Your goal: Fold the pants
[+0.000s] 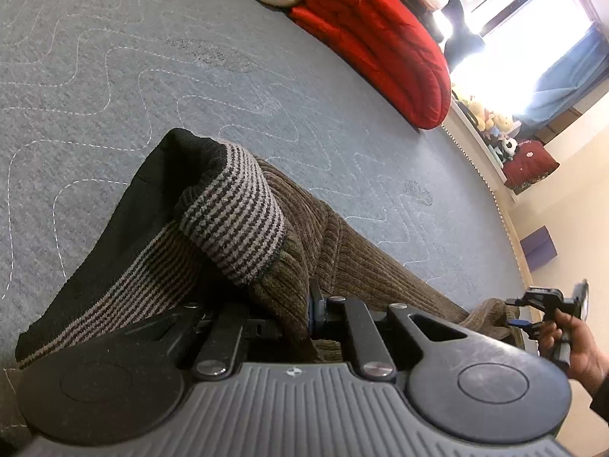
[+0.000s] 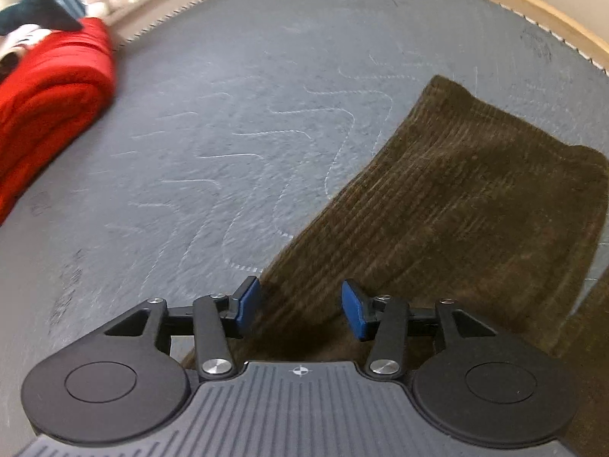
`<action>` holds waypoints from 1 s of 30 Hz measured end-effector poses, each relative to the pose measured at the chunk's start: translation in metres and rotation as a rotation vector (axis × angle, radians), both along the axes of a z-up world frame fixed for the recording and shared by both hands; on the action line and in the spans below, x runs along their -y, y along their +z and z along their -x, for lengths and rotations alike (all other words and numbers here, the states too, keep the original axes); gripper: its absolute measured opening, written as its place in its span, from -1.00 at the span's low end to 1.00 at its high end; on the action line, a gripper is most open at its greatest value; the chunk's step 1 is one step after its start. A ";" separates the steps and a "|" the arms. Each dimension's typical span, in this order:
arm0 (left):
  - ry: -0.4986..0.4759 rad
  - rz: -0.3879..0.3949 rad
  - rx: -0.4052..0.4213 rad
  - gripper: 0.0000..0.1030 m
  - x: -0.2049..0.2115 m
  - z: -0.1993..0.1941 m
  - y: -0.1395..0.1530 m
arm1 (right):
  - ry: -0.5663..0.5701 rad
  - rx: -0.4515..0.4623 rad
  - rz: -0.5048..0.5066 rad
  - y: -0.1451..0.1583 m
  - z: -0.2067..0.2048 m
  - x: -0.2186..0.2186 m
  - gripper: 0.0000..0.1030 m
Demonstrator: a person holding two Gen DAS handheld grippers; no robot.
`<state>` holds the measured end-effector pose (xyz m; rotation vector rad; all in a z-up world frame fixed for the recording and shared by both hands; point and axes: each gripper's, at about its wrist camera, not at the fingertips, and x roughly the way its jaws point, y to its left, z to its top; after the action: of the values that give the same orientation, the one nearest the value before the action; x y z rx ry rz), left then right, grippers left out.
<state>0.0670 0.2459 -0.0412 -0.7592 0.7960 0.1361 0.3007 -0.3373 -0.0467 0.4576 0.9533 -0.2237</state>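
Left wrist view: my left gripper [image 1: 304,316] is clamped on the brown pants [image 1: 304,228] near the striped waistband [image 1: 236,224], bunched on the grey mattress [image 1: 152,76]. My right gripper [image 2: 300,308] hangs over a pant leg [image 2: 475,198] lying flat, its blue pads [image 2: 352,308] apart and gripping nothing.

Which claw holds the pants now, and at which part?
The left claw pinches the brown pants just below the striped waistband. The right claw is open, holding nothing.
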 end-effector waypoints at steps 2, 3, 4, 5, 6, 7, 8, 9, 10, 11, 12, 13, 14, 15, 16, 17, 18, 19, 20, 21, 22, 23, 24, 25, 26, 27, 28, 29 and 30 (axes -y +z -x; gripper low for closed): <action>0.001 -0.001 -0.001 -0.77 0.000 0.002 -0.001 | -0.012 -0.040 0.008 -0.007 -0.010 -0.005 0.03; 0.002 0.000 -0.003 -0.77 0.001 0.002 -0.002 | -0.007 -0.065 0.032 -0.011 -0.016 -0.009 0.03; 0.002 0.000 -0.005 -0.77 0.001 0.001 -0.002 | 0.000 -0.084 0.062 -0.013 -0.021 -0.014 0.03; 0.002 0.000 -0.005 -0.77 0.001 0.001 -0.002 | 0.008 -0.102 0.092 -0.016 -0.025 -0.019 0.03; 0.001 0.001 -0.005 -0.77 0.001 0.001 -0.002 | 0.016 -0.119 0.120 -0.018 -0.028 -0.024 0.03; 0.001 0.002 -0.005 -0.77 0.001 0.002 -0.001 | 0.022 -0.133 0.145 -0.020 -0.030 -0.028 0.03; 0.001 0.003 -0.005 -0.77 0.001 0.002 -0.001 | 0.031 -0.141 0.171 -0.020 -0.032 -0.033 0.03; 0.000 0.004 -0.005 -0.77 0.001 0.002 -0.001 | 0.028 -0.150 0.193 -0.021 -0.033 -0.036 -0.01; 0.000 0.005 -0.005 -0.77 0.000 0.002 -0.001 | 0.037 -0.157 0.215 -0.021 -0.032 -0.039 -0.03; 0.000 0.005 -0.005 -0.77 0.000 0.002 0.000 | 0.048 -0.160 0.235 -0.020 -0.030 -0.042 -0.13; -0.001 0.004 -0.004 -0.77 0.000 0.003 0.001 | 0.060 -0.160 0.256 -0.018 -0.028 -0.044 -0.34; -0.002 0.002 -0.003 -0.77 0.000 0.003 0.001 | 0.071 -0.159 0.267 -0.016 -0.026 -0.045 -0.45; -0.002 0.000 -0.002 -0.77 0.000 0.004 0.002 | 0.078 -0.156 0.273 -0.013 -0.023 -0.044 -0.62; -0.002 -0.003 -0.001 -0.77 0.000 0.004 0.002 | 0.076 -0.145 0.276 -0.008 -0.018 -0.041 -0.70; -0.003 -0.007 0.001 -0.77 0.001 0.005 0.003 | 0.071 -0.130 0.269 -0.003 -0.012 -0.039 -0.72; -0.005 -0.012 0.003 -0.77 0.001 0.005 0.004 | 0.061 -0.110 0.258 0.004 -0.004 -0.035 -0.74; -0.007 -0.016 0.004 -0.77 0.001 0.006 0.005 | 0.052 -0.086 0.249 0.011 0.006 -0.031 -0.74; -0.010 -0.020 0.004 -0.77 0.001 0.006 0.006 | 0.046 -0.066 0.241 0.018 0.017 -0.028 -0.75; -0.014 -0.025 0.002 -0.78 0.002 0.007 0.007 | 0.042 -0.052 0.235 0.025 0.027 -0.025 -0.75; -0.018 -0.031 -0.001 -0.78 0.002 0.007 0.007 | 0.036 -0.035 0.230 0.032 0.039 -0.020 -0.76; -0.022 -0.036 -0.002 -0.78 0.003 0.007 0.009 | 0.028 -0.012 0.224 0.041 0.051 -0.015 -0.76; -0.026 -0.043 0.000 -0.78 0.003 0.008 0.010 | 0.015 0.016 0.215 0.050 0.067 -0.010 -0.77; -0.028 -0.053 0.004 -0.78 0.004 0.009 0.013 | 0.001 0.048 0.205 0.059 0.084 -0.005 -0.78; -0.029 -0.063 0.009 -0.78 0.005 0.011 0.017 | -0.006 0.075 0.194 0.068 0.099 0.000 -0.79; -0.031 -0.067 0.015 -0.79 0.005 0.013 0.020 | -0.009 0.100 0.175 0.075 0.116 0.006 -0.80; -0.029 -0.065 0.018 -0.79 0.005 0.017 0.023 | -0.017 0.124 0.151 0.080 0.135 0.013 -0.80; -0.027 -0.062 0.014 -0.80 0.006 0.019 0.025 | -0.023 0.141 0.133 0.084 0.153 0.017 -0.80; -0.023 -0.064 0.002 -0.80 0.007 0.022 0.028 | -0.026 0.157 0.121 0.086 0.173 0.021 -0.80; -0.018 -0.072 -0.007 -0.80 0.009 0.026 0.030 | -0.025 0.166 0.117 0.086 0.189 0.024 -0.80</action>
<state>0.0413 0.2372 -0.0108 -0.6843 0.8007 0.1509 0.1114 -0.3614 0.0393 0.3744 0.7679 -0.2588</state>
